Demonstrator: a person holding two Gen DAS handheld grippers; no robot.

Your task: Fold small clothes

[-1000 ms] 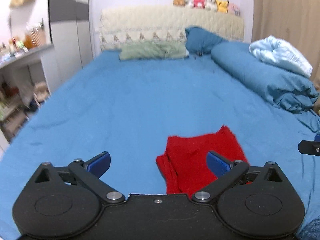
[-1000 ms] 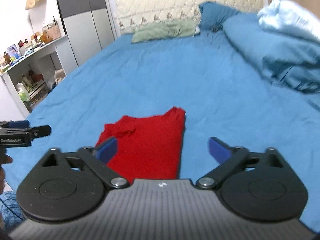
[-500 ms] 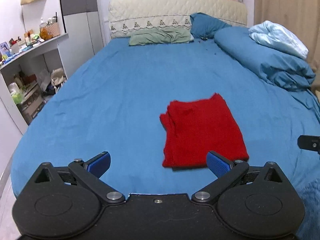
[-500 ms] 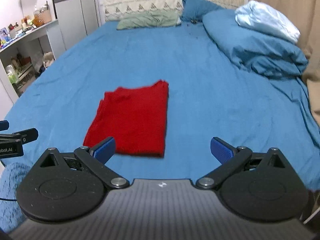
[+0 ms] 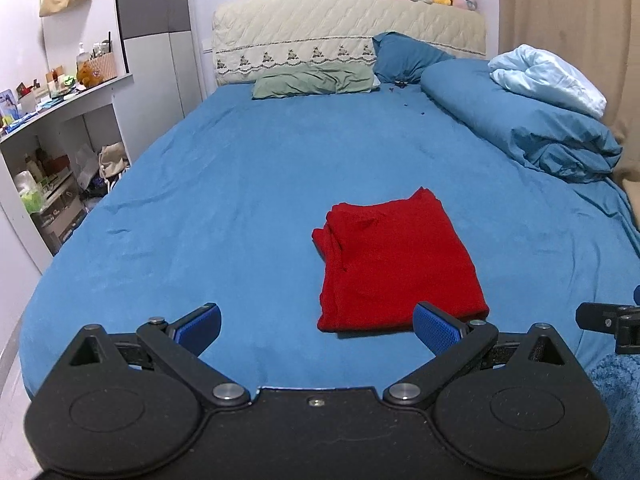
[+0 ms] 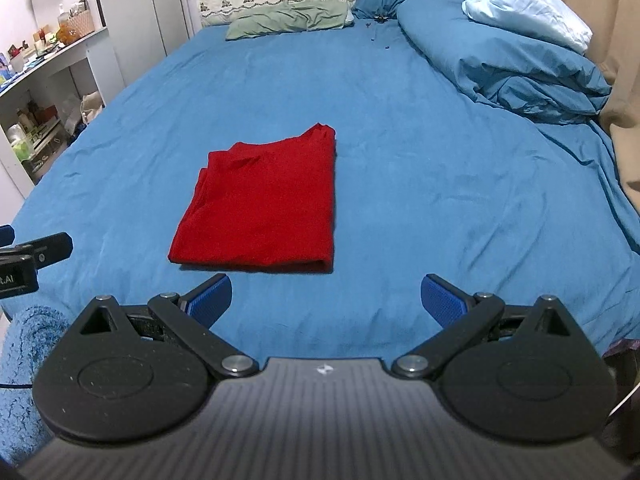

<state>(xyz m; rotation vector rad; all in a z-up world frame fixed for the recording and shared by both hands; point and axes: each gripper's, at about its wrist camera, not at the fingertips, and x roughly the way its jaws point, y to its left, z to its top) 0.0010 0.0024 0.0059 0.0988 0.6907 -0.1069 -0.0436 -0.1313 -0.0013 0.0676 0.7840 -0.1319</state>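
red garment [image 5: 394,264] lies on the bed [image 5: 248,184], toward the near edge and roughly central across it, folded into a compact rectangle. from the right wrist view the near hem and right side run straight; the left side shows stacked layer edges slightly offset, and one far corner pokes up a little. nothing touches it.

left gripper [image 5: 317,328]: fingers spread wide, blue pads empty, held back from the near hem and above the sheet. its right pad overlaps the garment's near right corner in view, but i judge that to be line of sight, not contact.

right gripper [image 6: 326,298]: fingers likewise apart and empty, short of the near hem, with the garment off to its left of centre.

why so: both tools sit clear of the cloth with fingers apart, which reads to me as a hands-off check of a finished fold rather than a set-up for a pinch. the garment's place near the bed edge keeps it within easy reach from where i stand.

judgement: fold looks essentially complete. if anything remains, it is squaring the offset layers on the left edge; pulling there risks dragging the top layer and opening the stack.

duvet [image 6: 504,52] bunched at far right, well apart.
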